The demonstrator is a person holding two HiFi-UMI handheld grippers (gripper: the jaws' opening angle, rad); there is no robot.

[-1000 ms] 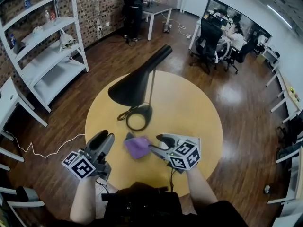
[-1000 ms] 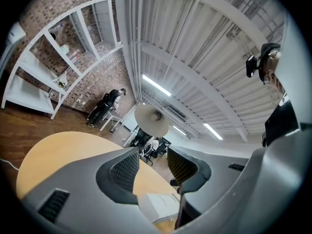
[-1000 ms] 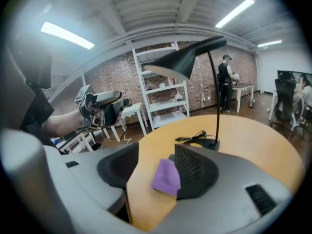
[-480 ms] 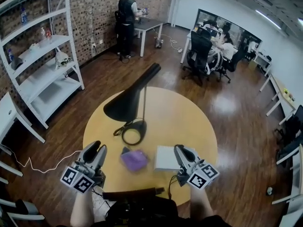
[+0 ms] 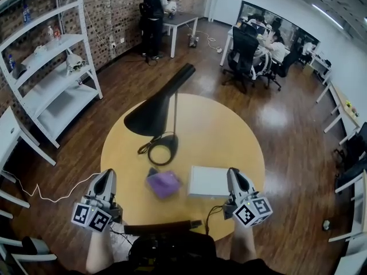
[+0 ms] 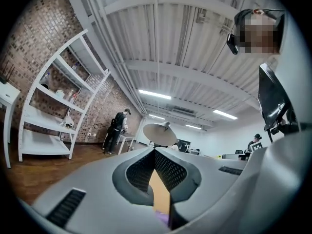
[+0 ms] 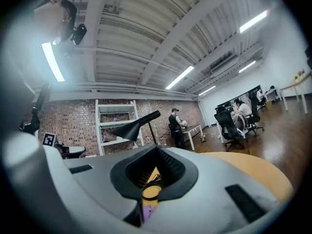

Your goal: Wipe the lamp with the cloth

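The black lamp [image 5: 153, 114] stands on the round yellow table [image 5: 229, 130], its ring base [image 5: 163, 148] and coiled cord just behind the purple cloth [image 5: 163, 183]. The cloth lies loose on the table, touched by neither gripper. My left gripper [image 5: 105, 182] is at the table's near left edge, shut and empty. At the near right, beside a white flat box [image 5: 209, 181], my right gripper [image 5: 235, 178] is likewise shut and empty. The left gripper view looks past closed jaws [image 6: 155, 151] to the lamp shade [image 6: 160, 133]. Closed jaws [image 7: 157, 149] also fill the right gripper view, with the lamp [image 7: 134, 126] beyond.
A white shelf unit [image 5: 51, 73] stands at the left on the wood floor. A person [image 5: 153, 7] stands by a small table at the back. Office chairs [image 5: 246, 50] and seated people are at the back right. A white cable [image 5: 51, 191] trails on the floor.
Both grippers have drawn back from the cloth toward the near table edge and gone from open to shut. The right one swung out to the right, uncovering the white box. The cloth stayed put.
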